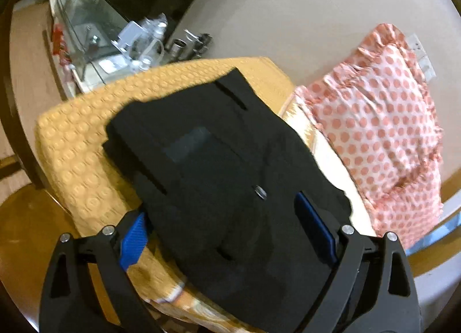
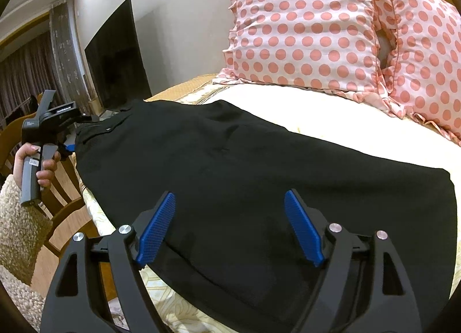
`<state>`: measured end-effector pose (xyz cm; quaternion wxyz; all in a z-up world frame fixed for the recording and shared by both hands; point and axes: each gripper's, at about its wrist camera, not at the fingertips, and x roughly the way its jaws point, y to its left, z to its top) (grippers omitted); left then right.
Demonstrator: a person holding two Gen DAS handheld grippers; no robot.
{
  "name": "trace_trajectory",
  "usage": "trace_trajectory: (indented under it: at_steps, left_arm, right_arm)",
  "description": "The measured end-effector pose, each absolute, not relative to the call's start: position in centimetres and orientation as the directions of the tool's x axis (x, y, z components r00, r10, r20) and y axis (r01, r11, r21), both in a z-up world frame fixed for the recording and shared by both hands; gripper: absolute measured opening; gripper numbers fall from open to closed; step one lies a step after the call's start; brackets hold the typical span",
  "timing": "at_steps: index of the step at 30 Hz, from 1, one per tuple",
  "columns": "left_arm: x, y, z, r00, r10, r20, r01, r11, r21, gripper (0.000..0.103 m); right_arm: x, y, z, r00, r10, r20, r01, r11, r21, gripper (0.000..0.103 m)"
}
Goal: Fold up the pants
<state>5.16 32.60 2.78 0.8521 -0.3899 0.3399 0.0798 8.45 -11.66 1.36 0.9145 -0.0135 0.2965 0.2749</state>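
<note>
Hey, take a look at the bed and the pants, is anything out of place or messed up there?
Nothing looks damaged or spilled. The black pants lie fairly flat on the bed, though the waist end reaches the bed's edge near the left gripper. The polka-dot pillows lean together slightly askew. Both grippers are open, the right gripper over the pants.

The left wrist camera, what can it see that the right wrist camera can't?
Only the left wrist view shows the orange dotted bedcover, a glass case and the pants' silver button. Only the right wrist view shows the flat black screen, wooden chair and the left hand holding its gripper. Both show the black pants and the pink polka-dot pillows.
</note>
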Motion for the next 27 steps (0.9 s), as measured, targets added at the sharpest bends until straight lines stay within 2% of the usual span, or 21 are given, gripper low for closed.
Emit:
trace_trajectory:
  at_steps: [2,3,5,7,10,11,13,18,21,27]
  left_arm:
    - [4.9,32.3,2.6,0.782,-0.247,-0.572,-0.321,0.627,-0.710,0.088]
    - [4.8,32.1,2.7,0.788,-0.256,-0.561,-0.309,0.623,-0.718,0.085]
    - [4.8,31.9,3.4,0.781,-0.145,-0.607,-0.366,0.682,-0.633,0.078]
    - [5.0,32.3,3.5,0.768,-0.085,-0.635,-0.414,0.690,-0.593,0.073]
    - [5.4,33.3,2.8,0.756,-0.050,-0.653,-0.457,0.674,-0.580,0.064]
    - [5.5,33.6,2.6,0.753,-0.036,-0.657,-0.469,0.672,-0.574,0.059]
    - [5.4,34.0,2.3,0.767,-0.018,-0.641,-0.474,0.657,-0.586,0.053]
    - [5.3,34.1,2.0,0.758,0.022,-0.652,-0.501,0.660,-0.560,0.021]
    - [5.5,33.3,3.1,0.762,0.054,-0.646,-0.487,0.706,-0.515,0.014]
    - [6.3,28.6,8.0,0.797,0.110,-0.594,-0.394,0.840,-0.373,0.011]
  right_arm:
    - [8.4,-11.6,1.4,0.676,0.491,-0.550,-0.512,0.849,0.129,0.080]
    - [8.5,-11.6,1.4,0.676,0.491,-0.550,-0.513,0.849,0.127,0.080]
    - [8.5,-11.6,1.4,0.676,0.491,-0.550,-0.513,0.849,0.128,0.080]
    - [8.5,-11.7,1.4,0.676,0.493,-0.548,-0.515,0.848,0.127,0.080]
    - [8.3,-11.7,1.4,0.686,0.486,-0.542,-0.512,0.851,0.115,0.080]
    - [8.3,-11.7,1.4,0.688,0.485,-0.540,-0.511,0.852,0.114,0.080]
    - [8.3,-11.8,1.4,0.690,0.486,-0.537,-0.508,0.853,0.119,0.080]
    - [7.9,-12.2,1.5,0.700,0.482,-0.527,-0.501,0.857,0.119,0.080]
    - [7.6,-12.9,1.8,0.713,0.477,-0.514,-0.491,0.863,0.120,0.080]
    - [7.4,-15.6,2.2,0.747,0.452,-0.487,-0.439,0.886,0.148,0.081]
